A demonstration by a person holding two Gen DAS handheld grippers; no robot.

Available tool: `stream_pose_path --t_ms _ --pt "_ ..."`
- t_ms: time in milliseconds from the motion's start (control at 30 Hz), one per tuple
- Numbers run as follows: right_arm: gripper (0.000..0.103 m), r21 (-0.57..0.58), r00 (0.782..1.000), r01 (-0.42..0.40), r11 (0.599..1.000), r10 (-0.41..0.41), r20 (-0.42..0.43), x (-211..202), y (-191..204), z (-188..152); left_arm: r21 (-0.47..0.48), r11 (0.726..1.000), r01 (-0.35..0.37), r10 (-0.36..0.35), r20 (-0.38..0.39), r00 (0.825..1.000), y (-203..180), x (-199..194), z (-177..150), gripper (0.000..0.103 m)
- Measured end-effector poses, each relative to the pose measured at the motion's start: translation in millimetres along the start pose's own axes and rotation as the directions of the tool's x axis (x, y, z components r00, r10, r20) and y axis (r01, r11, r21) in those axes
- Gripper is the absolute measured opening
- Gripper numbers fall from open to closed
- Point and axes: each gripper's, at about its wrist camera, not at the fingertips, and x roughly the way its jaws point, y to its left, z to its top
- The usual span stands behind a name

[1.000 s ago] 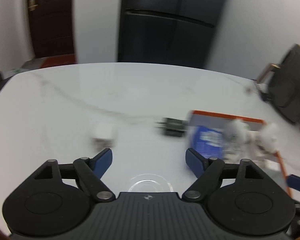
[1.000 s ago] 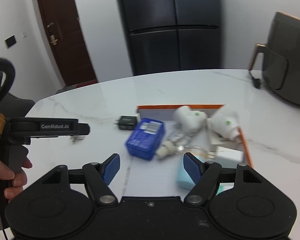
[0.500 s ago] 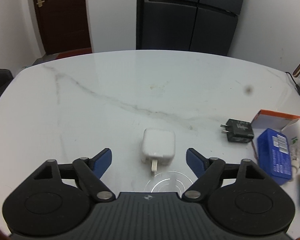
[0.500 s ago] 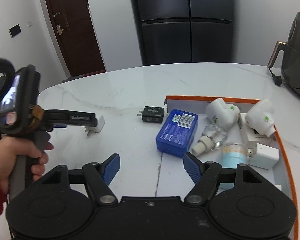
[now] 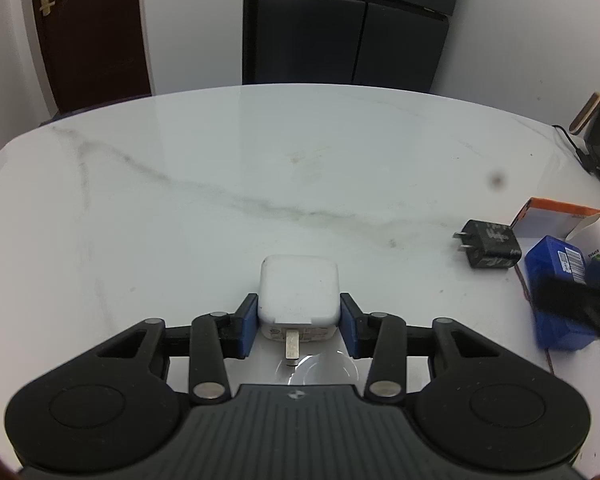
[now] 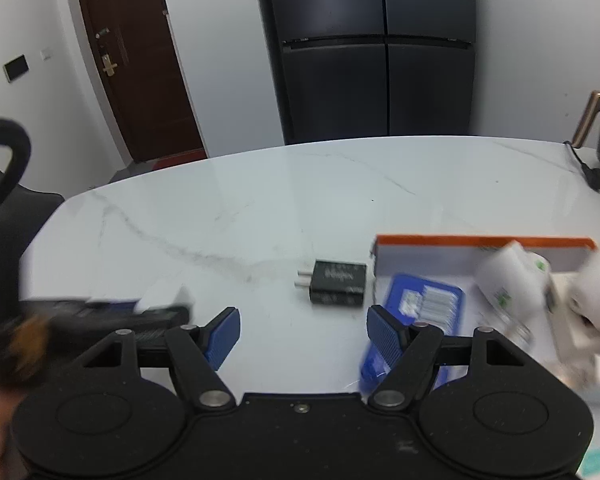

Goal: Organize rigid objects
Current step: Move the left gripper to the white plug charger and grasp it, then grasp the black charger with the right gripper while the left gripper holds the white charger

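Grip confirmed on the left side: the left gripper (image 5: pixel 299 326) has its two blue-padded fingers (image 5: pixel 247 330) pressed against opposite sides of a white, rounded-square plastic wall charger (image 5: pixel 299 298). The charger sits flat on the white marble-patterned tabletop (image 5: pixel 220 184), metal prong end facing the camera, rounded body pointing away.

Right gripper (image 6: pixel 302 336): blue-padded fingers (image 6: pixel 222 338) spread wide, nothing between them. It hangs above the tabletop, and a black rectangular plug adapter (image 6: pixel 337 283) lies on the marble just beyond the gap, prongs pointing left. In the left wrist view the same black adapter (image 5: pixel 488 244) lies well to the right of the white charger, apart from it.

Shallow cardboard box with an orange rim (image 6: pixel 480 241) stands just right of the black adapter. A blue plastic case with a barcode label (image 6: pixel 420 304) lies at the box's left end, partly hidden behind the right gripper's right finger. Further right in the box are white plastic plug-shaped items with green marks (image 6: pixel 512 280), heavily blurred; their exact arrangement cannot be told.

Right wrist view, left edge: the left gripper (image 6: pixel 162 306) appears blurred, with a sliver of the white charger at its tip.

Background: dark multi-door refrigerator (image 6: pixel 376 48), brown wooden door (image 6: pixel 136 60), white walls.
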Motion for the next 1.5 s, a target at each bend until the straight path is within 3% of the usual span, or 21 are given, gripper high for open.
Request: stream_pose_path --t_ms 400,567,767,833,933,1033,1167,1400,1467,1500 --pt "0.091 0.035 0.989 0.140 0.989 -0.139 -0.047 85 4 25 -0.071 0.997 -0.014 0.014 0.003 1.000 41 -27 -23 0.042" --pt "0.093 -0.034 0.985 0.165 0.986 -0.166 -0.042 94 8 27 -0.089 0.996 -0.012 0.013 0.004 1.000 40 -29 -26 0.042" --pt "0.097 -0.149 0.990 0.139 0.979 -0.140 0.002 92 10 12 -0.099 0.995 -0.001 0.002 0.008 1.000 42 -30 -25 0.042" --pt "0.097 -0.136 0.993 0.114 0.984 -0.113 0.014 90 6 12 -0.106 0.994 0.000 0.001 0.010 1.000 41 -28 -26 0.042" --pt "0.092 -0.050 1.000 0.006 0.999 -0.005 0.023 78 -5 10 -0.111 0.994 -0.001 0.002 0.008 1.000 42 -28 -29 0.042" --pt "0.084 -0.097 0.997 -0.069 0.993 0.071 0.017 73 3 6 -0.110 0.994 -0.005 0.006 0.007 1.000 40 -28 -29 0.042" --pt "0.089 -0.170 0.998 0.014 0.985 -0.003 0.064 71 15 7 -0.111 0.994 -0.011 0.012 0.005 1.000 38 -27 -26 0.042" --pt "0.091 -0.159 1.000 -0.013 0.987 0.012 -0.004 94 17 7 -0.112 0.993 -0.024 0.026 0.012 1.000 35 -24 -27 0.042" --pt "0.088 -0.152 1.000 -0.007 0.988 0.002 -0.031 100 17 3 -0.113 0.993 -0.030 0.031 0.013 0.999 34 -24 -28 0.042" --pt "0.074 -0.139 1.000 -0.007 0.990 0.004 -0.018 98 18 2 -0.116 0.993 -0.031 0.033 0.015 0.999 34 -24 -28 0.042"
